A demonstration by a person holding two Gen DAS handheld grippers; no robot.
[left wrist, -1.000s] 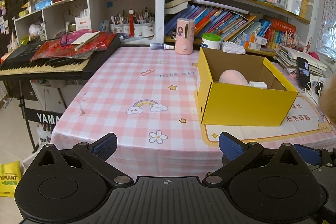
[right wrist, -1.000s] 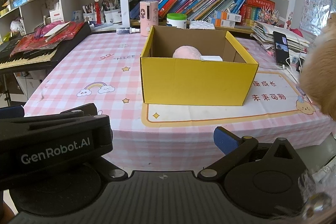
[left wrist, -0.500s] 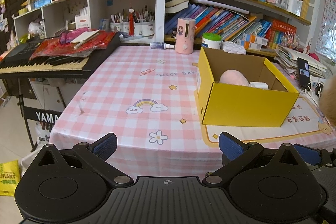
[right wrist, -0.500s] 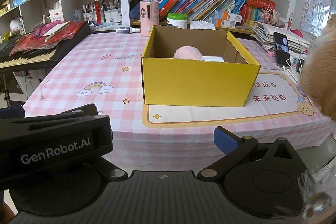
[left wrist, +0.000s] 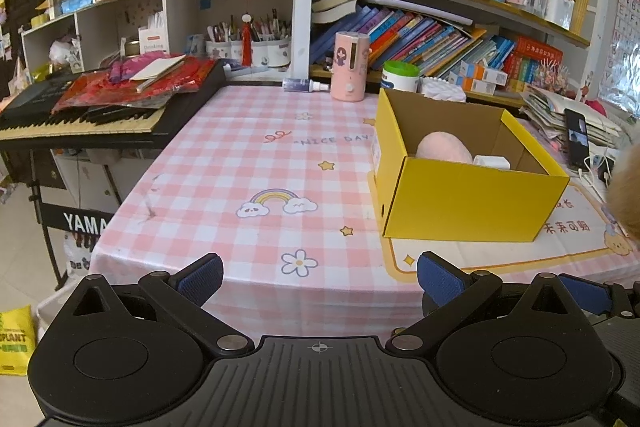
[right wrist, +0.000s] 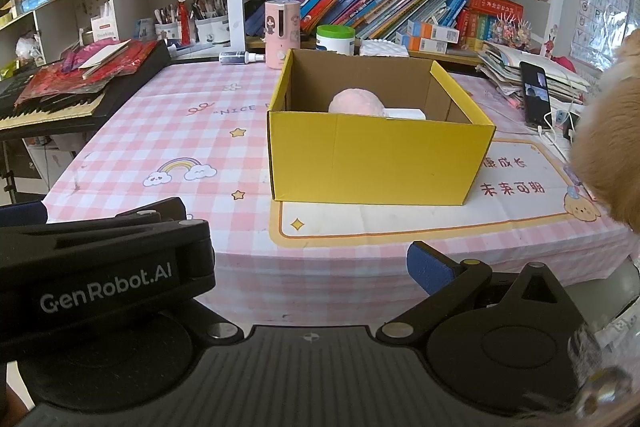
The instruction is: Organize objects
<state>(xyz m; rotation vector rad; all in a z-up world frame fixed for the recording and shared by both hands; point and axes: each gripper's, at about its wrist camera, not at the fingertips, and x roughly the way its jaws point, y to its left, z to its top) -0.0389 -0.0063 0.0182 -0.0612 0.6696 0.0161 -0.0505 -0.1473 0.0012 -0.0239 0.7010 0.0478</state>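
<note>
An open yellow cardboard box (left wrist: 472,203) (right wrist: 376,163) stands on a cream mat on the pink checked tablecloth (left wrist: 256,187). Inside it lie a pink plush (left wrist: 442,147) (right wrist: 356,101) and a small white box (left wrist: 492,161) (right wrist: 404,113). A tan furry thing (left wrist: 628,195) (right wrist: 608,131) fills the right edge of both views, blurred and close. My left gripper (left wrist: 319,279) hangs open before the table's front edge, with nothing between its fingers. My right gripper (right wrist: 316,267) is beside it, also open; its left finger is hidden behind the left gripper's body.
A black keyboard (left wrist: 80,123) piled with red bags juts over the table's left side. A pink dispenser (left wrist: 350,67), a green-lidded jar (left wrist: 400,77) and a spray bottle (left wrist: 302,84) line the back edge below bookshelves. A phone (left wrist: 578,143) leans at the right.
</note>
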